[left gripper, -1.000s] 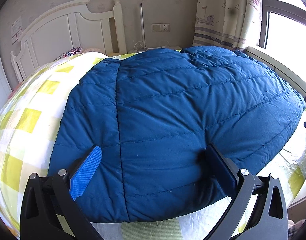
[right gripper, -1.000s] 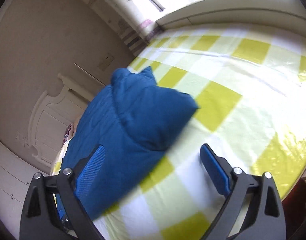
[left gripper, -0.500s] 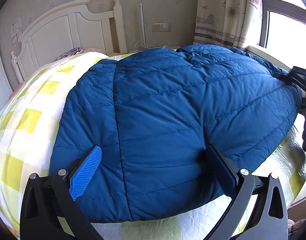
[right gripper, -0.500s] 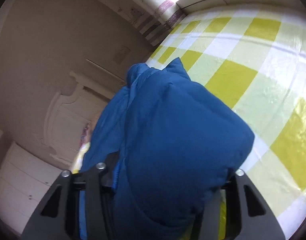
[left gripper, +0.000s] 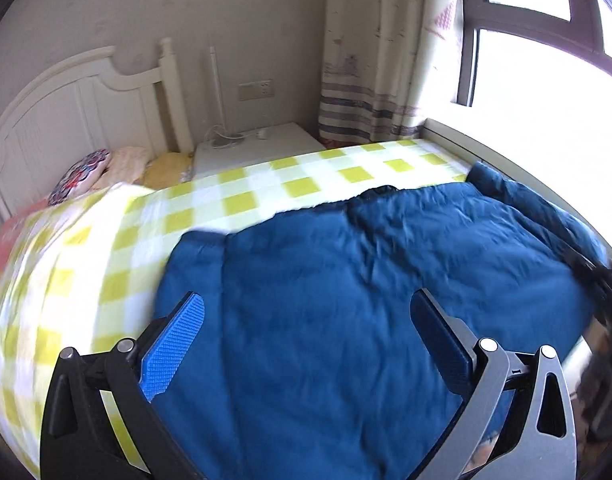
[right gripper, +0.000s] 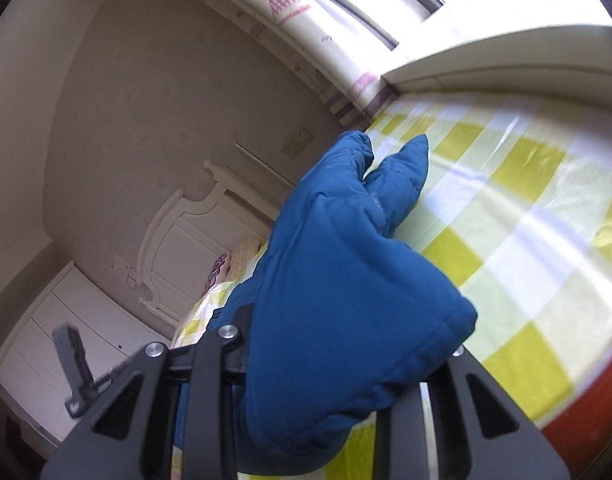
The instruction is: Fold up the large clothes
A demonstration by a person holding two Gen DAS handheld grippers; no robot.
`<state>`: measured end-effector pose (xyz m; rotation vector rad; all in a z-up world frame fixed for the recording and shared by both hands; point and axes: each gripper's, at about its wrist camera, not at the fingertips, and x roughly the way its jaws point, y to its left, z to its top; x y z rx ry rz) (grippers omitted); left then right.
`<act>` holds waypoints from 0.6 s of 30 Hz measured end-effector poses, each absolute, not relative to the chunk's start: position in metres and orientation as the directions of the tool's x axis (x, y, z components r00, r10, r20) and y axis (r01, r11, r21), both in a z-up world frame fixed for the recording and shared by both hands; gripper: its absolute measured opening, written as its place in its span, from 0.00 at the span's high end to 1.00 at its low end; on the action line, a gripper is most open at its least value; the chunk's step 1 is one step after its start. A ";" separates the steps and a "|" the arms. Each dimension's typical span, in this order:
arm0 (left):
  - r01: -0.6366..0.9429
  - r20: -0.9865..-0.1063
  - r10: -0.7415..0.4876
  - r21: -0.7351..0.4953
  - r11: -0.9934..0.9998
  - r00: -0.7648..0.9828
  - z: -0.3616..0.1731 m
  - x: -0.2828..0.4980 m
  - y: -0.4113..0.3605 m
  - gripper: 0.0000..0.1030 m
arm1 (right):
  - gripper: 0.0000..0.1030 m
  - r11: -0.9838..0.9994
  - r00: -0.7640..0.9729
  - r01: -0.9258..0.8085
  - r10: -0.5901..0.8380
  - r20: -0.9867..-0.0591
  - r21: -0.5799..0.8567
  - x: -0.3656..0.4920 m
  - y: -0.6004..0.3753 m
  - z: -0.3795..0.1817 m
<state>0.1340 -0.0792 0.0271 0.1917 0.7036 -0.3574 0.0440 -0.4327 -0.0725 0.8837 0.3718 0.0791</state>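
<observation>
We have our right gripper (right gripper: 338,364) clenched on 1 bunched corner of the blue down jacket (left gripper: 366,308), our left gripper (left gripper: 306,344) spread wide above its middle on the checked bedsheet (left gripper: 242,204); folding barely begun.

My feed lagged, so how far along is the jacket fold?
Early. Done: the blue padded jacket lies spread on the checked bedspread. In hand: the right gripper is shut on a bunched jacket end; the left gripper hovers open over the body. Left: no finished fold is visible.
</observation>
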 end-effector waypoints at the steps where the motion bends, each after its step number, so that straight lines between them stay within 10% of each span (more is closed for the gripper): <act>1: 0.386 -0.680 -0.252 0.050 0.921 0.689 0.022 0.142 -0.093 0.04 | 0.74 0.646 0.934 0.088 0.210 -0.288 0.758 0.041 -0.434 -0.070; 6: 0.420 -0.767 -0.135 0.187 0.888 0.627 -0.055 0.147 -0.147 0.04 | 0.73 0.699 0.941 0.083 0.179 -0.286 0.710 0.027 -0.429 -0.047; 9: 0.480 -0.741 -0.307 0.023 0.877 0.597 -0.043 0.135 -0.116 0.05 | 0.74 0.805 0.947 0.089 0.114 -0.300 0.586 0.034 -0.397 -0.017; 12: 0.420 -0.590 -0.451 -0.200 0.885 0.669 0.002 0.123 -0.033 0.05 | 0.74 0.939 0.961 0.055 0.043 -0.274 0.340 0.042 -0.334 0.038; 18: 0.154 -0.349 -0.303 -0.394 0.906 0.887 0.071 0.093 0.152 0.04 | 0.72 0.941 0.962 -0.050 -0.045 -0.271 -0.334 0.086 -0.127 0.070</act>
